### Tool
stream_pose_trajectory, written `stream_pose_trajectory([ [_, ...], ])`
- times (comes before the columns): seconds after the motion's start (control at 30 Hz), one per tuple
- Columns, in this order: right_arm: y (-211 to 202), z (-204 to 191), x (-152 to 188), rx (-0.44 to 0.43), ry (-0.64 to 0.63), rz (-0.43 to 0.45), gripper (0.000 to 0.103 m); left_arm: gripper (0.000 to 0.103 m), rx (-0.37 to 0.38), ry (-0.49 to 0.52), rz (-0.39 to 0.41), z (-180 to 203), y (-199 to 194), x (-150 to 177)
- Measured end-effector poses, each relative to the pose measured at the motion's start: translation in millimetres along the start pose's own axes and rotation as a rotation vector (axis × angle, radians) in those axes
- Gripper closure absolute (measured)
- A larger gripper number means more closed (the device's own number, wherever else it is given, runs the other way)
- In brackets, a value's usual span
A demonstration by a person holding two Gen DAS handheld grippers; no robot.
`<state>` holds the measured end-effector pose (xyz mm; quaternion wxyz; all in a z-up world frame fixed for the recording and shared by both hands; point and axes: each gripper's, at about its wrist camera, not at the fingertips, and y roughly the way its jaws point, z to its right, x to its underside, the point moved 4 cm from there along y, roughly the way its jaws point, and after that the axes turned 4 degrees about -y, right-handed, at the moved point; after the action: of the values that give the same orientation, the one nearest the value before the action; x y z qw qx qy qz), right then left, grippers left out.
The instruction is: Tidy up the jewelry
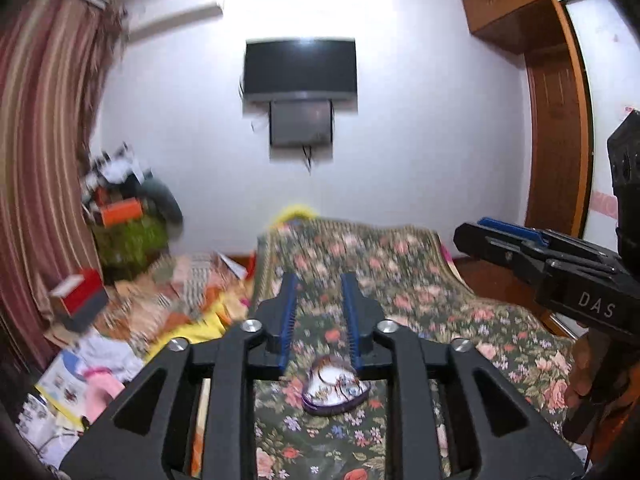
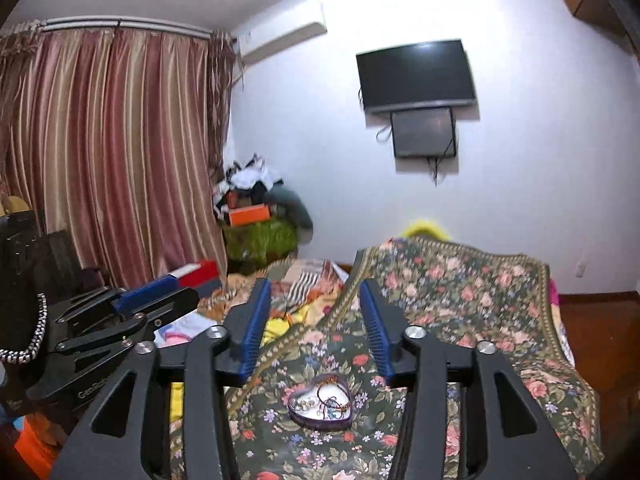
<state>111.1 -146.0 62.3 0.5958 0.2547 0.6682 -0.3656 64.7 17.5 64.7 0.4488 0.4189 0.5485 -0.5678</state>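
A purple heart-shaped dish (image 2: 321,407) holding tangled bracelets and beads sits on the floral cloth (image 2: 460,300). The left wrist view shows the same dish (image 1: 335,390) low between the arms of my left gripper (image 1: 319,280). That gripper is held up above the cloth, jaws apart with nothing between them. My right gripper (image 2: 314,286) is also raised over the dish, jaws wider apart and empty. Each gripper appears in the other's view: the right gripper (image 1: 470,236) at the right edge, the left gripper (image 2: 176,286) at the left edge, held by a hand with a studded sleeve.
A striped curtain (image 2: 112,148) hangs at the left. Piled clothes and an orange box (image 2: 248,215) fill the corner. A red box (image 1: 82,288), papers and cloths (image 1: 132,344) litter the left side. A television (image 1: 300,68) hangs on the far wall; a wooden wardrobe (image 1: 556,160) stands right.
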Motion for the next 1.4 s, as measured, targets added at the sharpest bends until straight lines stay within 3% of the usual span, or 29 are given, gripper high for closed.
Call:
stream_pose_trajectory([
  [0.13,-11,-6,-3,0.037,-0.017,0.023,0.038,0.051,-0.028,-0.003,0.080,3,-30,-7],
  [0.23,-14,-7,-4,0.065,-0.018,0.033,0.020,0.034,-0.044,-0.024,0.109,0,-41,-10],
  [0.37,-19,-6,-1,0.119,-0.018,0.040,0.006,0.014,-0.057,-0.049,0.115,-5,-47,-9],
  [0.43,-22,-6,1,0.142,-0.019,0.047,0.000,0.013,-0.068,-0.046,0.114,-6,-46,-9],
  [0.63,-26,-4,4,0.148,-0.010,0.041,0.000,0.004,-0.084,-0.045,0.118,-4,-53,-5],
  [1.4,-30,0,8,0.138,0.011,0.015,0.000,0.002,-0.087,-0.060,0.095,-7,-48,0],
])
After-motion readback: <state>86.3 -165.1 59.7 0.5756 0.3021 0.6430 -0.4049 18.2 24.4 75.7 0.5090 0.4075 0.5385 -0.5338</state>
